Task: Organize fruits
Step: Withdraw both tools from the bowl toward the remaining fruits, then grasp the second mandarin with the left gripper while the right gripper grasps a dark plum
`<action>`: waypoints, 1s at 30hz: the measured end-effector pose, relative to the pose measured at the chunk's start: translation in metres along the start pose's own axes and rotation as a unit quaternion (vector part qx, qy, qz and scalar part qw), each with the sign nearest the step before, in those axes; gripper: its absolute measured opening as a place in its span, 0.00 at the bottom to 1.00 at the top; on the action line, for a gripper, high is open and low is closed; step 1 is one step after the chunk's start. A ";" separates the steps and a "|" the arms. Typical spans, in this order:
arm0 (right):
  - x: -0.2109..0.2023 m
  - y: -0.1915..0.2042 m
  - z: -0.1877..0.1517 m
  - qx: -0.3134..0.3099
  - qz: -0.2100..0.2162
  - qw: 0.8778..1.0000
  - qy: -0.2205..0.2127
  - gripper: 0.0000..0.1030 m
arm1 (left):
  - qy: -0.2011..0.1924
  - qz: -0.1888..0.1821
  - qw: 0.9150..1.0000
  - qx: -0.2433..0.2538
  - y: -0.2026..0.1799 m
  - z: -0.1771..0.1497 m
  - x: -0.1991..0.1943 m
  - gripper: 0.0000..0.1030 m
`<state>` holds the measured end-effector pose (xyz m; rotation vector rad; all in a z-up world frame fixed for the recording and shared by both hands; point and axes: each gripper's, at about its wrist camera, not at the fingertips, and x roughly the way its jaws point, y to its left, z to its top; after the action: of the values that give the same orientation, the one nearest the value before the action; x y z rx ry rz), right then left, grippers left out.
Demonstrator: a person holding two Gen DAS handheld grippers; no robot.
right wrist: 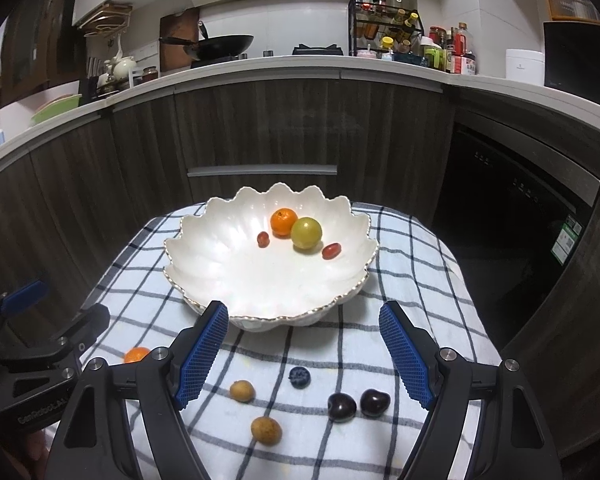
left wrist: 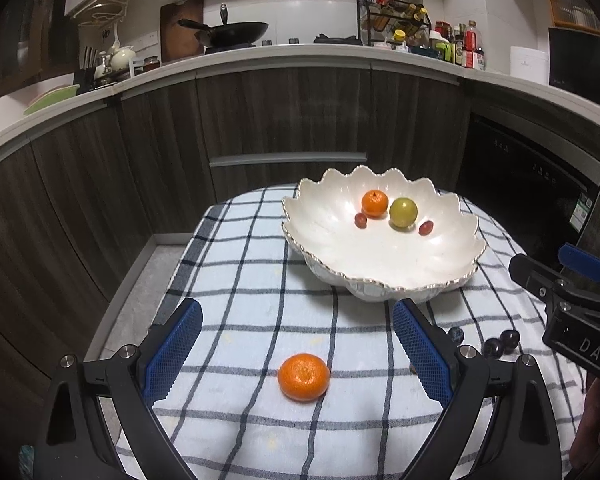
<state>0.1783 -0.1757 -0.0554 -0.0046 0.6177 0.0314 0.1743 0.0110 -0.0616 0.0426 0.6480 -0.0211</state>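
A white scalloped bowl (left wrist: 380, 256) (right wrist: 240, 272) stands on the checked cloth. It holds a tangerine (left wrist: 375, 203), a green-yellow round fruit (left wrist: 403, 212) and two small red fruits (left wrist: 360, 220). A loose tangerine (left wrist: 303, 376) lies on the cloth between the fingers of my open, empty left gripper (left wrist: 298, 344). My right gripper (right wrist: 302, 354) is open and empty above a blueberry (right wrist: 299, 377), two dark cherries (right wrist: 341, 407) and two tan longans (right wrist: 242, 391). The loose tangerine shows partly in the right wrist view (right wrist: 136, 354).
The small cloth-covered table (left wrist: 240, 280) sits before dark wood cabinets (left wrist: 284, 120) and a black oven (left wrist: 532, 192) at right. The floor (left wrist: 140, 292) drops away at the table's left edge. The counter behind carries a wok and bottles.
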 end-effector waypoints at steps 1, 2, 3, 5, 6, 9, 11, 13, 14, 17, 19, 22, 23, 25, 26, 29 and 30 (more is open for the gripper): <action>0.001 0.000 -0.002 0.000 -0.002 1.000 0.001 0.77 | 0.001 0.000 1.000 0.001 0.000 -0.002 0.001 0.94; 0.001 -0.001 -0.004 0.001 -0.003 1.000 0.002 0.77 | 0.002 0.000 1.000 0.002 -0.001 -0.005 0.002 0.94; 0.002 -0.001 -0.006 0.001 -0.005 1.000 0.004 0.77 | 0.004 -0.001 1.000 0.002 -0.001 -0.006 0.002 0.94; 0.002 -0.003 -0.009 0.003 -0.008 1.000 0.002 0.77 | 0.007 -0.003 1.000 0.002 -0.002 -0.009 0.004 0.94; 0.002 -0.004 -0.010 0.004 -0.010 1.000 0.001 0.77 | 0.007 -0.002 1.000 0.003 -0.003 -0.012 0.005 0.94; 0.004 -0.005 -0.015 0.009 -0.013 1.000 0.005 0.77 | 0.008 0.003 1.000 0.008 -0.004 -0.016 0.009 0.94; 0.006 -0.005 -0.019 0.008 -0.016 1.000 0.007 0.77 | 0.007 0.008 1.000 0.009 -0.004 -0.019 0.010 0.94; 0.007 -0.005 -0.023 0.007 -0.020 1.000 0.007 0.77 | 0.004 0.012 1.000 0.009 -0.004 -0.022 0.012 0.94; 0.008 -0.005 -0.024 0.006 -0.021 1.000 0.008 0.77 | 0.004 0.012 1.000 0.008 -0.004 -0.023 0.013 0.94; 0.011 -0.005 -0.029 0.008 -0.021 1.000 0.011 0.77 | 0.001 0.016 1.000 0.003 -0.002 -0.026 0.016 0.94; 0.013 -0.006 -0.031 0.010 -0.022 1.000 0.010 0.77 | 0.000 0.021 1.000 0.004 -0.002 -0.028 0.018 0.94; 0.016 -0.006 -0.035 0.009 -0.028 1.000 0.010 0.77 | 0.001 0.024 1.000 0.003 -0.002 -0.031 0.022 0.94; 0.018 -0.006 -0.036 0.009 -0.029 0.999 0.011 0.77 | 0.002 0.024 1.000 0.003 -0.002 -0.032 0.024 0.94; 0.022 -0.007 -0.040 0.012 -0.033 0.999 0.016 0.77 | 0.005 0.026 1.000 0.004 -0.003 -0.034 0.027 0.94; 0.023 -0.008 -0.042 0.014 -0.034 0.999 0.018 0.77 | 0.008 0.027 1.000 0.004 -0.003 -0.035 0.029 0.94; 0.028 -0.011 -0.047 0.019 -0.042 0.999 0.023 0.77 | 0.010 0.027 1.000 0.001 -0.003 -0.038 0.033 0.94; 0.029 -0.012 -0.048 0.020 -0.044 0.999 0.025 0.77 | 0.010 0.029 1.000 0.002 -0.004 -0.039 0.034 0.94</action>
<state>0.1742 -0.1871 -0.1114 0.0057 0.6672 -0.0665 0.1778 0.0086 -0.1139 0.0653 0.6665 0.0331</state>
